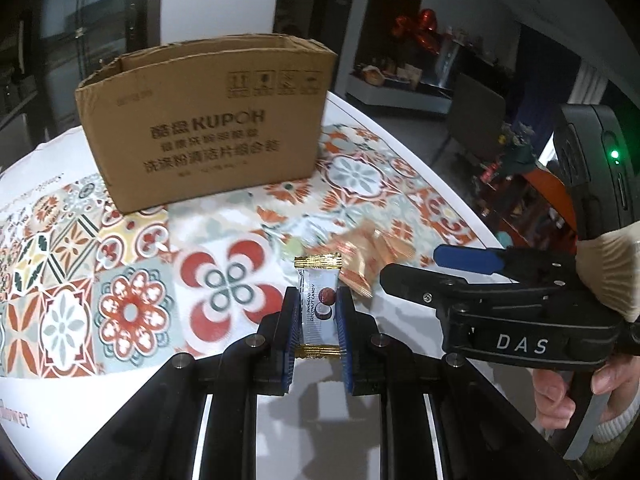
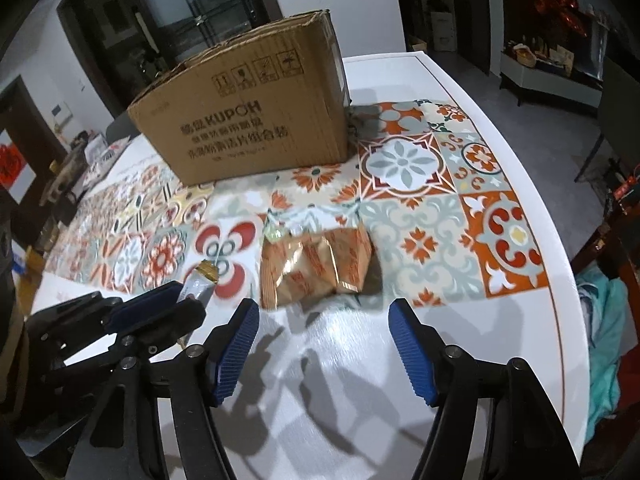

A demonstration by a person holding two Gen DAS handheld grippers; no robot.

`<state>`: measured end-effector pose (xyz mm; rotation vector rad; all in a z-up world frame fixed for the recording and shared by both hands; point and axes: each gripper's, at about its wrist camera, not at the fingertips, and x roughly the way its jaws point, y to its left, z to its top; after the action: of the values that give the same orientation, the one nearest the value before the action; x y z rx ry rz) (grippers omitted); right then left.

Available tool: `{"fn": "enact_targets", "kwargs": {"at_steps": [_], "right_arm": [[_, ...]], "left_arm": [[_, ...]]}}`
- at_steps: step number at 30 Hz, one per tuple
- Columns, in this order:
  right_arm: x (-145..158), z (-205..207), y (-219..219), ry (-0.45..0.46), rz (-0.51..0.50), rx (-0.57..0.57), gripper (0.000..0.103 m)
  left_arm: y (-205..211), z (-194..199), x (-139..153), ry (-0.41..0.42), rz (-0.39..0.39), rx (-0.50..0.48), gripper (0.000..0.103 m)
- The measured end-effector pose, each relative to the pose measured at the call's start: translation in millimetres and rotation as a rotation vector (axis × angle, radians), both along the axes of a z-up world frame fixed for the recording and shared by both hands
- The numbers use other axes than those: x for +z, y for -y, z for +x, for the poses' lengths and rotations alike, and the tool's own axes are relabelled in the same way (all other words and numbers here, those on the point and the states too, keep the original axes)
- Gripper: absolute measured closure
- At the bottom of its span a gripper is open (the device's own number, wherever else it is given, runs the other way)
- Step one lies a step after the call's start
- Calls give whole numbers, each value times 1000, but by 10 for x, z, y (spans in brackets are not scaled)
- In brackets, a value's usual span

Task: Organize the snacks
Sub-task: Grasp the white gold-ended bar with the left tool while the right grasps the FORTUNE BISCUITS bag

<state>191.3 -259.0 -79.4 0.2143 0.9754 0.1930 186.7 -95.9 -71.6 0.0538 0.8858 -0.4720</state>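
My left gripper [image 1: 319, 296] is shut on a small white snack packet [image 1: 318, 312] with gold crimped ends, held upright just above the tablecloth. The right wrist view shows that gripper [image 2: 192, 298] at lower left, the packet [image 2: 200, 284] sticking out of it. Right of it lie orange snack packets [image 1: 360, 264] [image 2: 316, 268], and a clear greenish packet [image 2: 280, 232] behind them. My right gripper [image 2: 323, 308] stands open just in front of the orange packets with nothing between its fingers; it also shows in the left wrist view [image 1: 412, 263]. An open cardboard box [image 1: 208, 132] [image 2: 256, 120] stands behind.
A patterned tile-print cloth [image 2: 420, 216] covers the white table [image 2: 532, 168], whose curved edge runs down the right. A dark chair [image 1: 476, 116] and grey floor lie beyond it. Small clutter [image 2: 76, 160] sits at the table's far left. A person's hand [image 1: 560, 396] holds the right gripper's handle.
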Motion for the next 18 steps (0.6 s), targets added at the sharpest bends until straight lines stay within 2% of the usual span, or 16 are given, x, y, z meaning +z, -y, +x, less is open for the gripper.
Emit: {"fn": "enact_targets", "kwargs": {"at_steps": [7, 18], "right_arm": [[-92, 240, -2, -28, 58, -25, 35], [-302, 455, -55, -85, 69, -50, 35]], "left_arm": [[-29, 144, -38, 14, 24, 37, 84], [-98, 328, -146, -32, -2, 85, 84]]}}
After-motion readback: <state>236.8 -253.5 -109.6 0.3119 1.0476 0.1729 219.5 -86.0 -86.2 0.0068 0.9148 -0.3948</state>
